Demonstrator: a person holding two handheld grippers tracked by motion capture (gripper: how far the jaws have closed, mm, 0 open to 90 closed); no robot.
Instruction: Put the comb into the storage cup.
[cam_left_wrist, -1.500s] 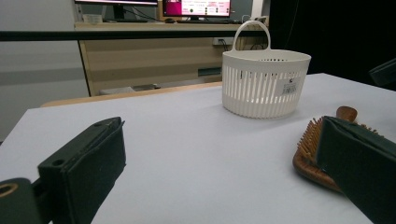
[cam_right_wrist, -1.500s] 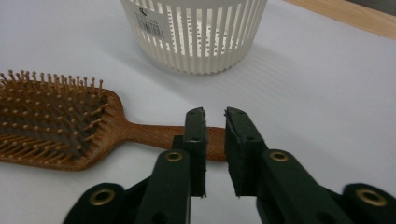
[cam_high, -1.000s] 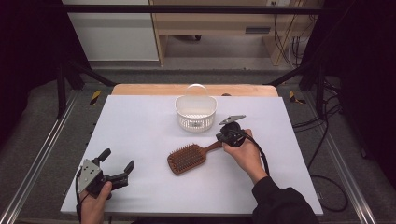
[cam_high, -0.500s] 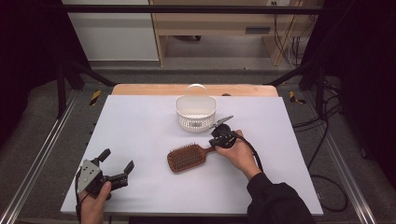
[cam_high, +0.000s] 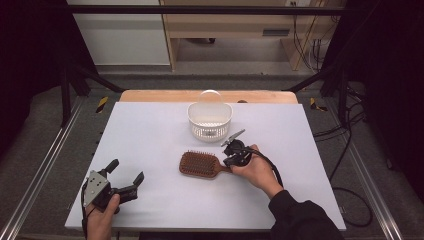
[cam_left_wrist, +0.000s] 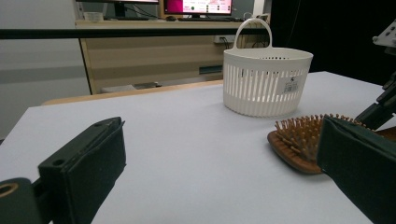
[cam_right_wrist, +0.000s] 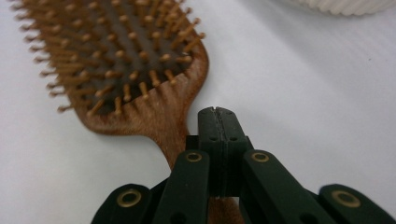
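wooden hairbrush (cam_high: 201, 164) lies bristles up near the middle of my white counter (cam_high: 150, 135), its handle pointing toward the right side. my right claw (cam_high: 233, 156) sits right at that handle; in the right gripper view the 2 black jaws are pressed together above the handle (cam_right_wrist: 173, 135), and i cannot tell whether they pinch the wood or just rest over it, since the handle passes beneath them and out of sight. the brush head (cam_right_wrist: 112, 56) fills the upper left of that view, brown bristles standing up from a dark pad. my right hand (cam_high: 257, 172) wraps the gripper body, with its cable looping back along the wrist. beyond the brush, toward the far edge of the counter, stands a white slotted basket (cam_high: 210, 120) with an arched handle, upright and apart from the brush. my left claw (cam_high: 125, 175) hovers low at the near left corner of the counter, well apart from the brush, its 2 jaws spread wide with nothing between them; the left gripper view looks between those jaws at the basket (cam_left_wrist: 266, 79) and the tip of the brush (cam_left_wrist: 299, 144), both off to the right.
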